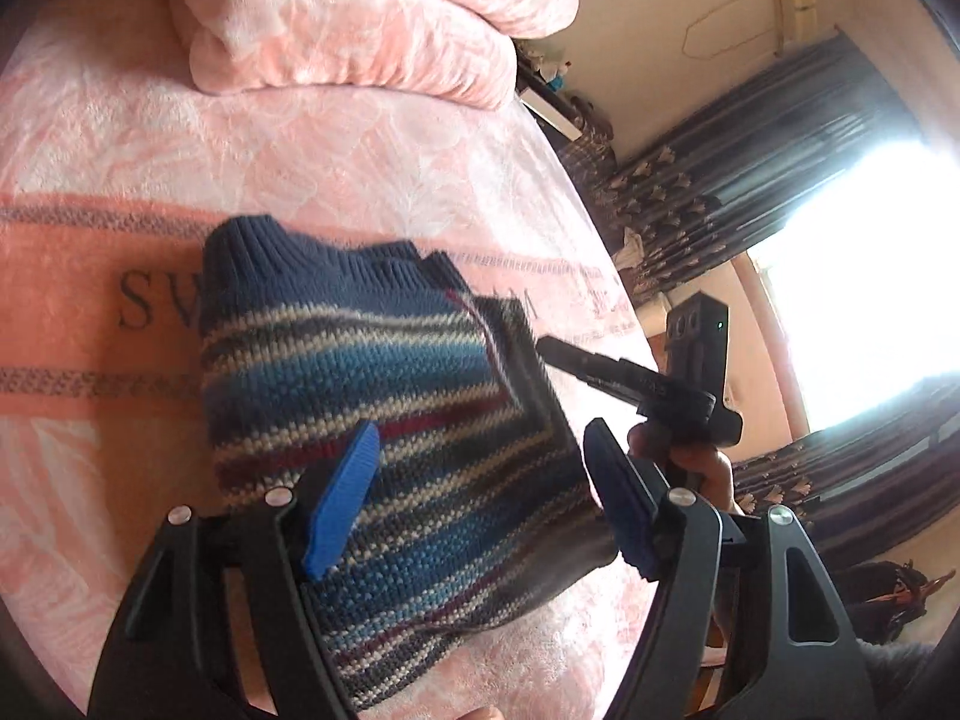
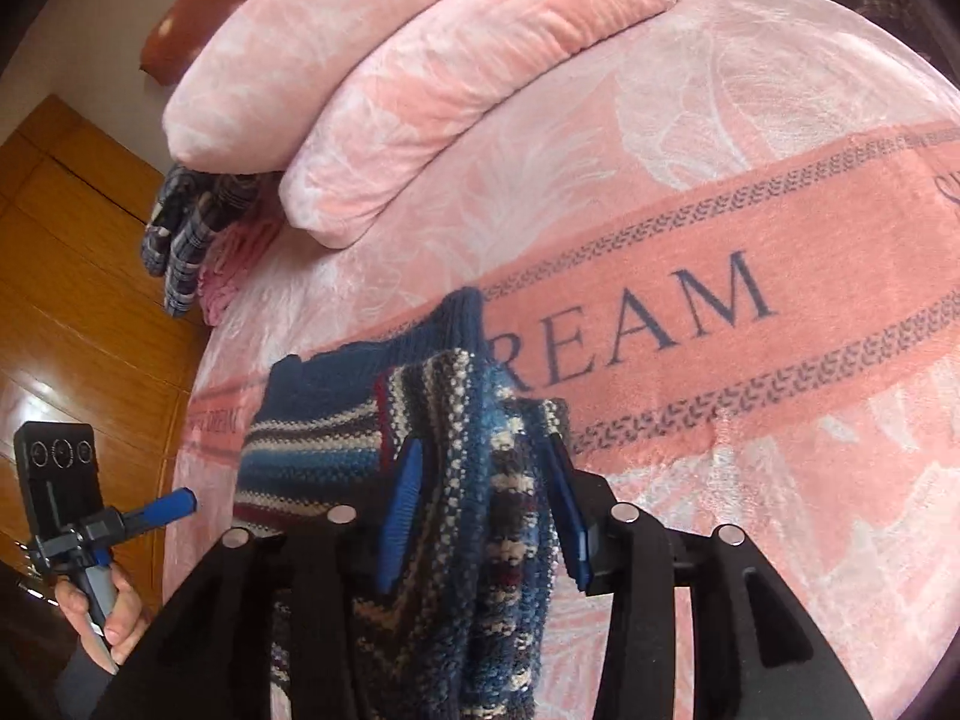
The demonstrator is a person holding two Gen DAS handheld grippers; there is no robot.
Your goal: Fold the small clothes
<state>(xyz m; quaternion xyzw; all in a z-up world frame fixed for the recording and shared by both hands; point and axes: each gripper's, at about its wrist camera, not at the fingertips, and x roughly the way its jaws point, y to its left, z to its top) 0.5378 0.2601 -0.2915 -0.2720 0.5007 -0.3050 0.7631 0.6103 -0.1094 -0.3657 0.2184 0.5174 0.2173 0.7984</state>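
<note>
Left wrist view: one bed [image 1: 390, 180] under a pink blanket, ahead of and below both tongs. Two pink pillows [image 1: 360, 30] stacked at the far end, well beyond the tongs. One striped knit sweater [image 1: 372, 372] lies on the bed directly under and ahead of the left tongs [image 1: 480, 498]. Left tongs are spread wide, blue pads either side of the knit, nothing pinched, hovering over the sweater's near part. One dark checked cloth [image 2: 186, 228] hangs off the bed edge, far ahead-left of the right tongs [image 2: 486, 504].

Right wrist view: right tongs are clamped on a bunched fold of the sweater, thick knit packed between the two blue pads, fold raised off the bed. Rest of the sweater trails ahead-left of them, navy collar furthest out. Left tongs show at the lower left, held in one hand [image 2: 108, 612], clear of the bed edge.

Risk, judged: the bite holds a thick wad, not a clean edge, so several layers may drag together and the fold lands crooked. Heavy knit could also slip from the pads if lifted high. Plush blanket may grip the trailing part and bunch it.

Count: two tongs, one sweater, two pillows, one checked cloth.
</note>
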